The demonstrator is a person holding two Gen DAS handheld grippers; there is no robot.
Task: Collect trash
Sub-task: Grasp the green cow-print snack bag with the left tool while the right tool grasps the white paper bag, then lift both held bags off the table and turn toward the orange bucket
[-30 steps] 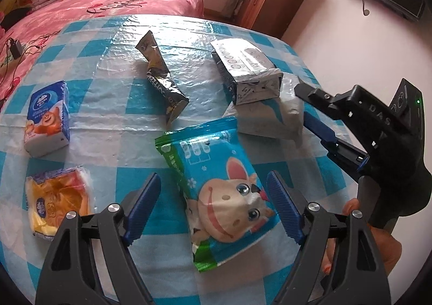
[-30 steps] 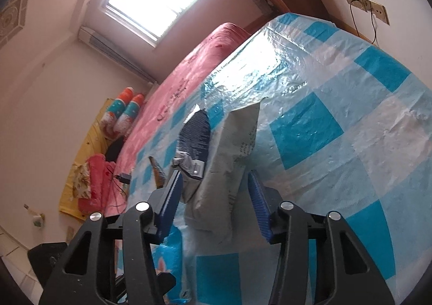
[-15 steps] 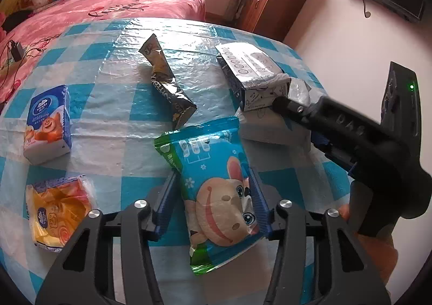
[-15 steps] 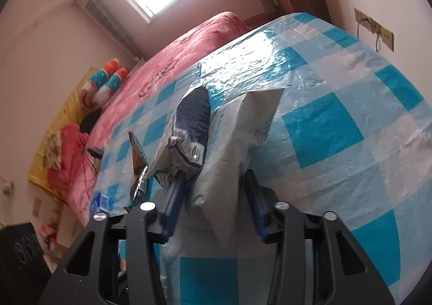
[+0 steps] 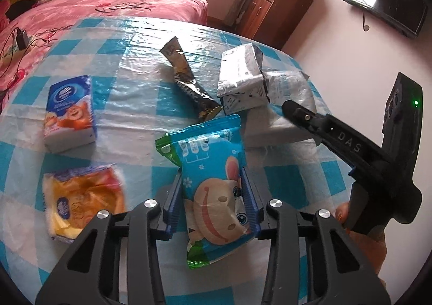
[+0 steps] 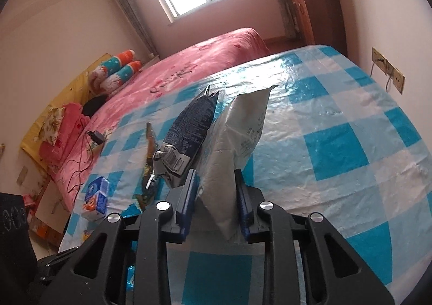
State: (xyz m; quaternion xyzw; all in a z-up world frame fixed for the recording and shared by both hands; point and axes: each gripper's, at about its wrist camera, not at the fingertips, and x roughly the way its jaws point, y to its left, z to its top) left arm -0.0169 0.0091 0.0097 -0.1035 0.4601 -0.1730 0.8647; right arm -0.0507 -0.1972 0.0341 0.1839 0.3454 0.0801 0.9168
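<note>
**Trash clamped in both claws on checked table**

Trash lay scattered over the blue-and-white checked table (image 5: 89, 126). The left claw (image 5: 213, 197) had just been closing, and its blue pads pressed both sides of the cartoon snack bag (image 5: 213, 186), which lay flat at the 6 o'clock edge of the left wrist view. At 9 o'clock from that bag sat a blue tissue pack (image 5: 70, 113); at 8 o'clock, a yellow wrapper (image 5: 83, 202). A dark, twisted stick packet (image 5: 189, 80) lay at 12 o'clock, and a silver pouch (image 5: 240, 80) at 1 o'clock, resting partly on a white bag (image 5: 291, 89).

The right claw (image 6: 216, 197) had also just been closing. Its pads squeezed the white bag (image 6: 232, 153), which stood on edge between them in the right wrist view, with the silver pouch (image 6: 189, 132) leaning against it at 10 o'clock. In the left wrist view this claw (image 5: 297, 113) reached in from 3 o'clock, a hand (image 5: 361, 240) on its grip.

Beyond the table stood a pink bed (image 5: 108, 5) at 11 o'clock and a wooden cabinet (image 5: 272, 7) at 1 o'clock.
</note>
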